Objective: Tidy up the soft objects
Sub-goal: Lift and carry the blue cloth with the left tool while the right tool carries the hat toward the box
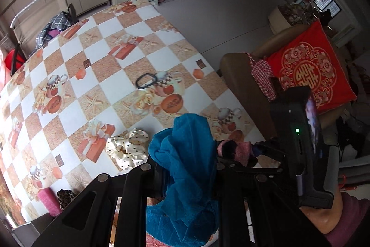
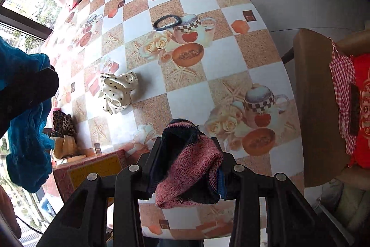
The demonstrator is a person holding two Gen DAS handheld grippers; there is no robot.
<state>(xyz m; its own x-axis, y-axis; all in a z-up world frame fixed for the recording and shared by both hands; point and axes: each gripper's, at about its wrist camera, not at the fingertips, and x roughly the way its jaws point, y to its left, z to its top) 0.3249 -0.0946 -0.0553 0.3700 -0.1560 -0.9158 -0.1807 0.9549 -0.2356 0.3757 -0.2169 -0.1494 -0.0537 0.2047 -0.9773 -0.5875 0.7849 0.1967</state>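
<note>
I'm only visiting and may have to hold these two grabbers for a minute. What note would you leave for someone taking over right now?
Left gripper: fingers shut on the blue mesh cloth, lifted off the table.
Right gripper: fingers shut on the pink-and-dark knitted cloth, above the table's near edge.
On the table: polka-dot scrunchie, black hair band.
Near edge: leopard-print piece.
Done: two items picked up.
Left: put them away, then the rest. Destination unclear.

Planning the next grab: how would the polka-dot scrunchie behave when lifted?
The polka-dot scrunchie looks floppy: its ruffled satin folds slump on the table. Probably very light. Its sheen suggests it could slide between jaws, so pinching a thick fold seems safest.
</note>
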